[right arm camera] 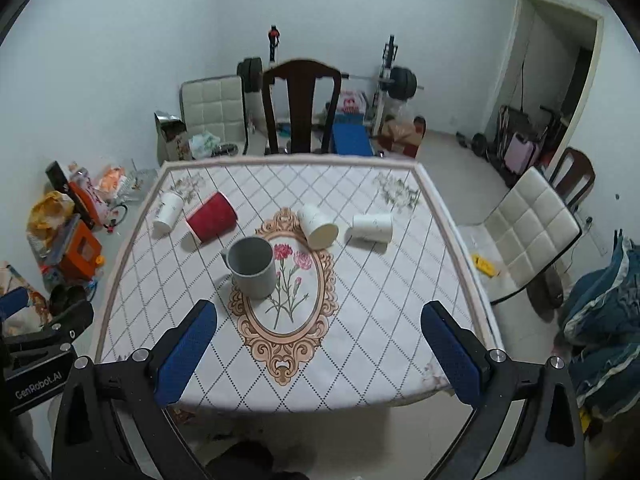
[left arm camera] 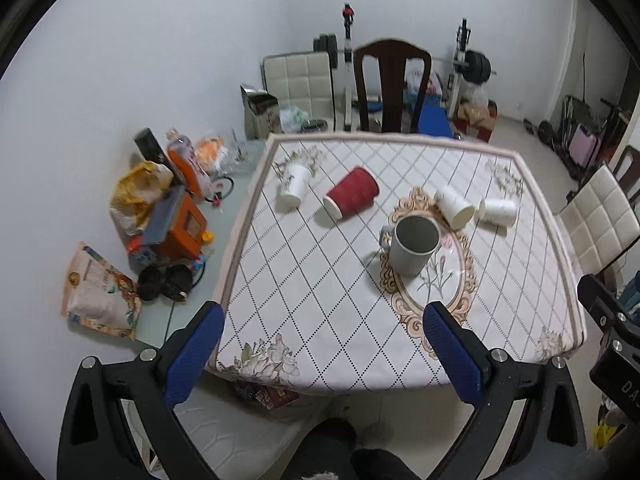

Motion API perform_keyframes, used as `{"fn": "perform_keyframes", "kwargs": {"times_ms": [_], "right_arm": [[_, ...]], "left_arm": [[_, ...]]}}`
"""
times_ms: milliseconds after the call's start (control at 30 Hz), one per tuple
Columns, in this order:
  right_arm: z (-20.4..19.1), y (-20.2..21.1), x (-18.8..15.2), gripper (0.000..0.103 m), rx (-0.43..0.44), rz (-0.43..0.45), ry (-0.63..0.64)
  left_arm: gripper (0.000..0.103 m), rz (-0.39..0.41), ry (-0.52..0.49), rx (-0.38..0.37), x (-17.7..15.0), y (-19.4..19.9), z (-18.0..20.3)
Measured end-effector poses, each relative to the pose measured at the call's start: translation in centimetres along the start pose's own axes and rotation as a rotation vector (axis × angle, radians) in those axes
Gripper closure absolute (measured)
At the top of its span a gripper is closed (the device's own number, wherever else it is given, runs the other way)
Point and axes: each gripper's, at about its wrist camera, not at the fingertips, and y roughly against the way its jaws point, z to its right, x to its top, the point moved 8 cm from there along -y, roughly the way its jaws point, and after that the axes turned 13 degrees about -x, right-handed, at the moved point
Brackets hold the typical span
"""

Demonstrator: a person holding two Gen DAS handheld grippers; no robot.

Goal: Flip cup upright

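A grey mug (left arm camera: pixel 412 245) (right arm camera: pixel 253 267) stands upright near the middle of the table. A red cup (left arm camera: pixel 352 197) (right arm camera: pixel 212 221) lies on its side at the far left. Three white cups lie on their sides: one far left (left arm camera: pixel 295 185) (right arm camera: pixel 168 210), one behind the mug (left arm camera: pixel 454 207) (right arm camera: pixel 318 226), one to the right (left arm camera: pixel 498 211) (right arm camera: pixel 370 227). My left gripper (left arm camera: pixel 322 354) and right gripper (right arm camera: pixel 318 356) are both open and empty, held above the table's near edge.
The table (left arm camera: pixel 320 320) has a diamond-patterned cloth. A dark wooden chair (left arm camera: pixel 392 84) stands at the far side, a white padded chair (right arm camera: pixel 528 232) at the right. Bags, boxes and headphones (left arm camera: pixel 166 282) clutter a side surface at the left. Gym gear stands at the back wall.
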Motion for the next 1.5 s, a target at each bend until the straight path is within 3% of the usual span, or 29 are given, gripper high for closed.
{"fn": "perform_keyframes", "kwargs": {"times_ms": [267,467,1500], "right_arm": [[1.8,6.8,0.7,0.000,0.037,0.064,-0.007],[2.1,9.1,0.8,0.000,0.046,0.088,0.003],[2.0,8.3,0.4,0.000,0.037,0.066,0.012]], "left_arm": [[0.001,0.053,0.002,-0.008,-0.3,4.8,0.5],[0.001,0.077,0.002,0.003,-0.5,6.4,0.5],[0.000,0.100,0.004,0.019,-0.1,6.8,0.6]]}}
